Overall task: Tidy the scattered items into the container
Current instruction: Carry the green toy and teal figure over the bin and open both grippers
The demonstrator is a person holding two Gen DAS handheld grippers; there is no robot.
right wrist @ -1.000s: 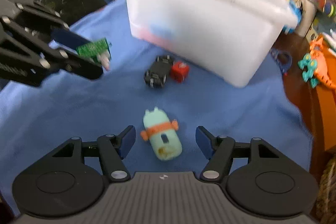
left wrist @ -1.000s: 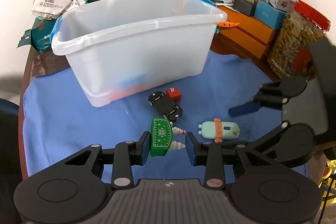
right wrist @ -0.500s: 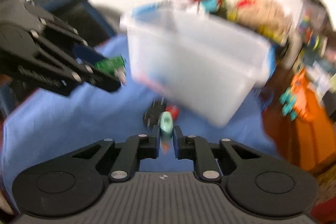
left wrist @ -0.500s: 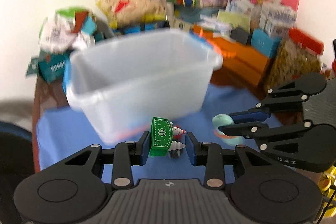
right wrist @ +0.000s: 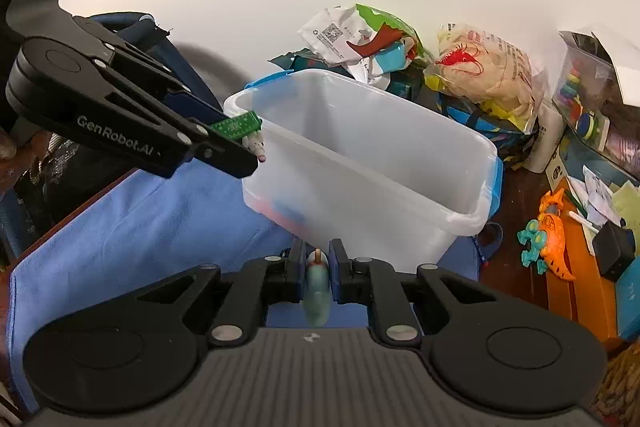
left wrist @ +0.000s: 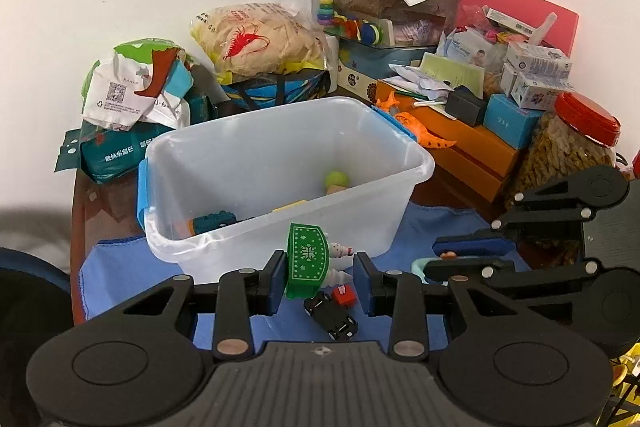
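A clear plastic bin (left wrist: 416, 167) with blue handles stands on a blue cloth (left wrist: 120, 279); it holds several toys. My left gripper (left wrist: 320, 275) is shut on a green Christmas toy (left wrist: 306, 261) with white figures, held above the cloth near the bin's front wall; it also shows in the right wrist view (right wrist: 236, 126) at the bin's corner. My right gripper (right wrist: 316, 269) is shut on a mint-green toy (right wrist: 317, 287) with an orange band, raised before the bin (right wrist: 460, 215). A black toy car (left wrist: 332, 317) and a red block (left wrist: 345, 295) lie on the cloth below.
Behind the bin are snack bags (left wrist: 256, 39), a green packet (left wrist: 116, 155), orange boxes (left wrist: 472, 147), an orange dinosaur toy (right wrist: 552, 239), a red-lidded jar (left wrist: 576, 143) and a clear box of toys (left wrist: 360, 15). A white wall stands at the back.
My right gripper closed on the mint-green toy and lifted it off the cloth. Both grippers rose with their toys to the height of the bin's rim.
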